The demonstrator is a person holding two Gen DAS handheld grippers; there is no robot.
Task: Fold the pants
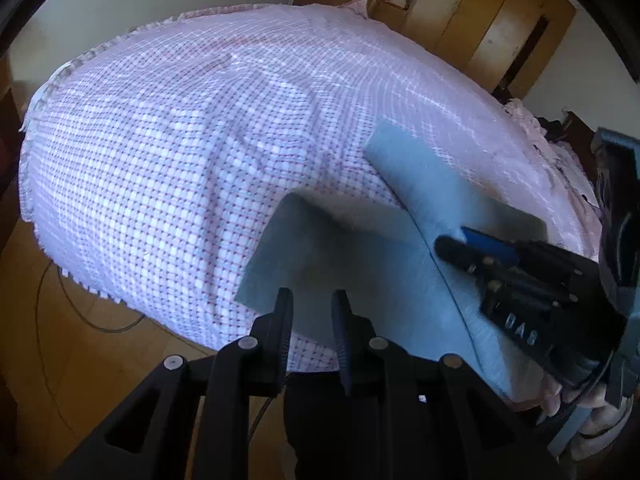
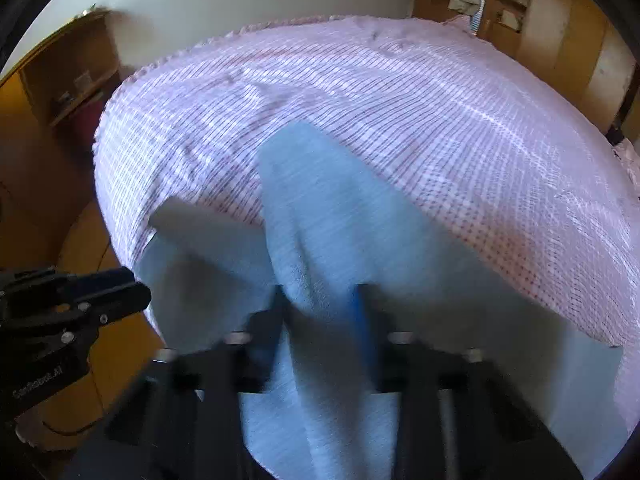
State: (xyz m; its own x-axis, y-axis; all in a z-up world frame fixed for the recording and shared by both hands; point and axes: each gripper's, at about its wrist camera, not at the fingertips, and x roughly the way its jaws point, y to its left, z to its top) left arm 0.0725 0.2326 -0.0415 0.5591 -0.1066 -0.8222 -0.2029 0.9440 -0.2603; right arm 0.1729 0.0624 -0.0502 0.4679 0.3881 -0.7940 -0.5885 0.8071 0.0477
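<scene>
Light blue pants [image 1: 360, 272] lie on a pink checked bed cover [image 1: 160, 160], near its front edge. One leg [image 1: 416, 172] stretches away up the bed. In the left wrist view my left gripper [image 1: 312, 308] has a narrow gap between its fingers, with the pants' near edge just beyond the tips; I cannot tell whether it holds cloth. My right gripper [image 1: 452, 246] comes in from the right, shut on the pants. In the right wrist view my right gripper [image 2: 320, 312] pinches a raised fold of the pants [image 2: 320, 208]. My left gripper [image 2: 136, 288] shows at the left edge.
The bed cover [image 2: 440, 120] fills most of both views. A wooden floor [image 1: 60, 340] with a cable lies below the bed's front left. Wooden cabinets [image 1: 500, 20] stand behind the bed, and a wooden shelf [image 2: 68, 92] at its left.
</scene>
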